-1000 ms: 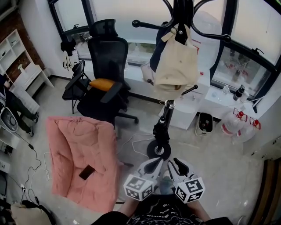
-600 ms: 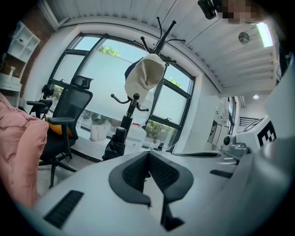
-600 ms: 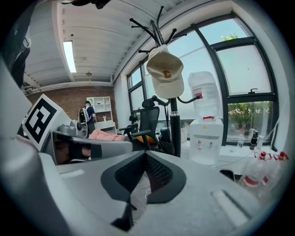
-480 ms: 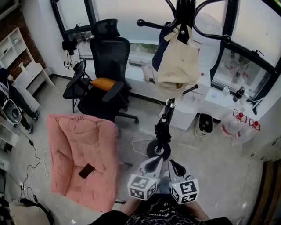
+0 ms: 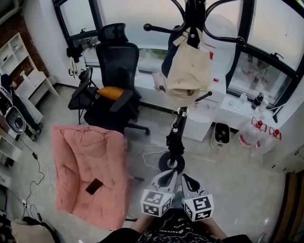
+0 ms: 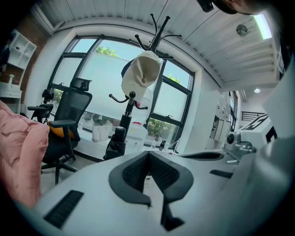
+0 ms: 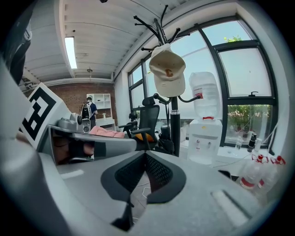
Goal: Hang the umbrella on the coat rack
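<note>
Left hand-held gripper [image 5: 167, 177] & right hand-held gripper [image 5: 187, 179]: both shut, empty, parked together facing rack [image 5: 195, 12]. Umbrella [image 5: 174, 140] low on rack, apparently hung already, job prob. done.

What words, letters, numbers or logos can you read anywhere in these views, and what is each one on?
"C": a single brownish letter-like mark on the cream bag hanging on the coat rack.
Water dispenser: small marks on its front, too small to read.
Marker cubes: black-and-white square patterns only, no words.
Nothing else in any view is legible.
</note>
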Available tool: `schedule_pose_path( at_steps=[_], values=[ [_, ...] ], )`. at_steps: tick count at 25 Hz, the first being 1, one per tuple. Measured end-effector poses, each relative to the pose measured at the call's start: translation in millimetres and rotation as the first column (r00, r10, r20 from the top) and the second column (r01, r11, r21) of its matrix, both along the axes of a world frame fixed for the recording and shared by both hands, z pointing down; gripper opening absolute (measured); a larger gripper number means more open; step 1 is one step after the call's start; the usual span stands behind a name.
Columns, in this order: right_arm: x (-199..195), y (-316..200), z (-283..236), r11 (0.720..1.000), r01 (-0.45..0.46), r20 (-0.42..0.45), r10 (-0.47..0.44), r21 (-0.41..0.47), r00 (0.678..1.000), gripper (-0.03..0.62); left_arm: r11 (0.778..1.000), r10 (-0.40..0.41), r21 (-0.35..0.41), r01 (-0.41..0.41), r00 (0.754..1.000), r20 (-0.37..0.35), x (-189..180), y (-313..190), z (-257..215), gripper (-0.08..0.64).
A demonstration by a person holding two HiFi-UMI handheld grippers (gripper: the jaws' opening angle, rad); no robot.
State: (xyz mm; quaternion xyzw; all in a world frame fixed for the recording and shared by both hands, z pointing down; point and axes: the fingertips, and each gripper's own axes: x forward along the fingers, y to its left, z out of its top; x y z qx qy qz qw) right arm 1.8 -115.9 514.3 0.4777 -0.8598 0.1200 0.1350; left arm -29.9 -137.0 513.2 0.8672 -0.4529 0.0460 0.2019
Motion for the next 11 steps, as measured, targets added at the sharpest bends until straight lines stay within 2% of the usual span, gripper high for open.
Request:
schedule_pose_path(
  at_steps=[5, 11],
  values=[
    [1.4, 3.8, -0.2, 1.000, 0.005, -0.048, -0.004, 0.024, 0.999, 0.005, 1.000, -0.009, -0.001, 0.009, 1.000, 0.010, -5.5, 2.2, 1.9, 0.011],
    [-1.3, 14.5, -1.1, 1.000, 0.004, -0.042, -0.003, 0.025, 0.999, 0.005, 1.000, -0.010, -0.002, 0.010, 1.000, 0.012, -7.3, 13.4, 2.2, 0.011]
  ],
)
